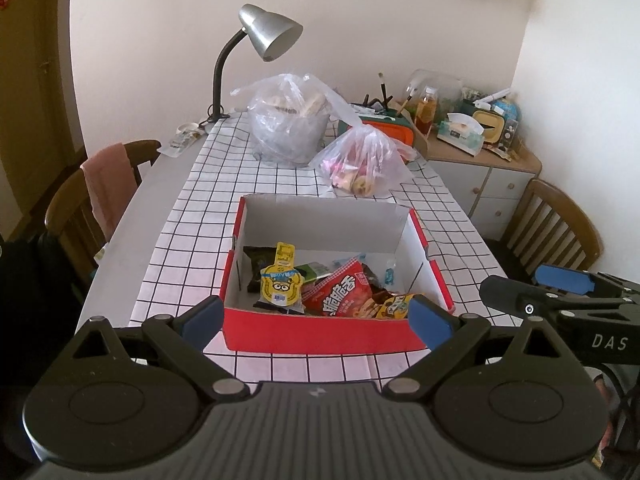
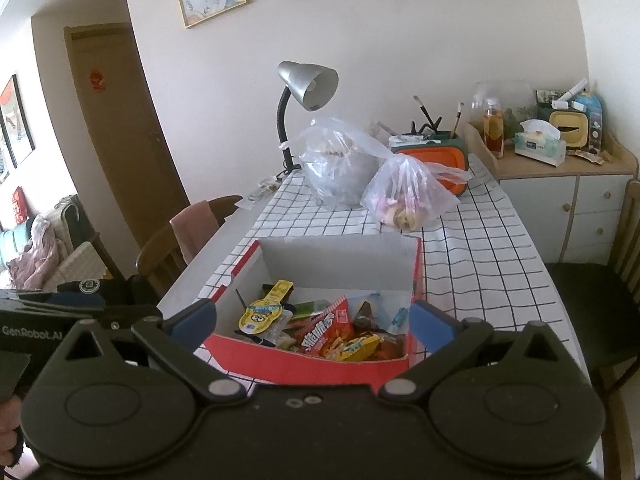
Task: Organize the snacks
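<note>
1. Left gripper (image 1: 318,316), black with blue pads, jaws spread wide, nothing between them; it hovers just in front of the near wall of the box.
2. Right gripper (image 2: 314,318), same build, jaws also spread wide and holding nothing; it sits at the near edge of the same box. In the left wrist view it shows at the right edge, apart from the box.
3. Red cardboard box with white inside (image 1: 320,330) lies open-topped on the white tablecloth with black grid lines (image 1: 208,208), near the table's front end.
4. Inside the box, piled along the near side: a yellow cartoon-face snack packet (image 1: 280,284) at left, propped upright; a red crinkly snack bag with white characters (image 1: 346,290) in the middle, tilted; a yellow-brown packet (image 1: 394,306) at right; dark wrappers underneath, hard to tell apart.
5. Small clear plastic bag of pink and yellow snacks (image 1: 362,164), knotted, sits on the cloth just behind the box.
6. Bigger clear plastic bag over a grey round container (image 1: 290,124) stands farther back, left of the small bag.
7. Silver gooseneck desk lamp (image 1: 268,34) at the table's far left corner.
8. Wooden chair with a pink cloth over its back (image 1: 106,184) to the left of the table.
</note>
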`<state>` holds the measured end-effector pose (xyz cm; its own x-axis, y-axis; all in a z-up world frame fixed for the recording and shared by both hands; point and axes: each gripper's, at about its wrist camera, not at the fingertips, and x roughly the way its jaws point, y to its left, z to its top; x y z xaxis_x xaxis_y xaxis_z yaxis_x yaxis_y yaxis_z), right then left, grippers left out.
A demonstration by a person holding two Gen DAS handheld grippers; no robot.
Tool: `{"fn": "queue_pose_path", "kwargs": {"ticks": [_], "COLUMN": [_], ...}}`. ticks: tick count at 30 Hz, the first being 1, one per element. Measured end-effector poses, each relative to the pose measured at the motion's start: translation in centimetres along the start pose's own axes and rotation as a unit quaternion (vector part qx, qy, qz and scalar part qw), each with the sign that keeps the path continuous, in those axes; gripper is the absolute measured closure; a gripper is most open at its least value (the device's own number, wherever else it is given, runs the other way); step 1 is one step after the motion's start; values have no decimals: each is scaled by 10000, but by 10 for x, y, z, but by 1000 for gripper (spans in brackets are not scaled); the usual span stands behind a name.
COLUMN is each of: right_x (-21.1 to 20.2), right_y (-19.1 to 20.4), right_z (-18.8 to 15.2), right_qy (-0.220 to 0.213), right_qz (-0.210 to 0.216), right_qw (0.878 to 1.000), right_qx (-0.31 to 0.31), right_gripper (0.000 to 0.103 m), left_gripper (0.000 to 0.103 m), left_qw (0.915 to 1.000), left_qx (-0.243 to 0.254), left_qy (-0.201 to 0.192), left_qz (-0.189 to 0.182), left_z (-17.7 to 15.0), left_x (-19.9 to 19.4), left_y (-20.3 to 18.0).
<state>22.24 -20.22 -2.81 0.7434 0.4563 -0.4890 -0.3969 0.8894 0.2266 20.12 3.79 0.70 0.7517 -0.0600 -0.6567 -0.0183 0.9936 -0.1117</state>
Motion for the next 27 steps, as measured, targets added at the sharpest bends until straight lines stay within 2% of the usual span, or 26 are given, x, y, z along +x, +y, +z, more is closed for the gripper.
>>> {"fn": "queue_pose_path", "kwargs": {"ticks": [27], "right_x": [-1], "right_y": [-8], "right_z": [-4], "right_qy": [35], "right_qz": [31], "right_qw": [10000], "right_qx": [52], "right_gripper": [0], "left_gripper": [4], "left_qw": [9999], "left_qx": [32], "left_qy": [82], "left_qz": [62], "left_z": [-3], "left_x": [1], "left_y": [-18]}}
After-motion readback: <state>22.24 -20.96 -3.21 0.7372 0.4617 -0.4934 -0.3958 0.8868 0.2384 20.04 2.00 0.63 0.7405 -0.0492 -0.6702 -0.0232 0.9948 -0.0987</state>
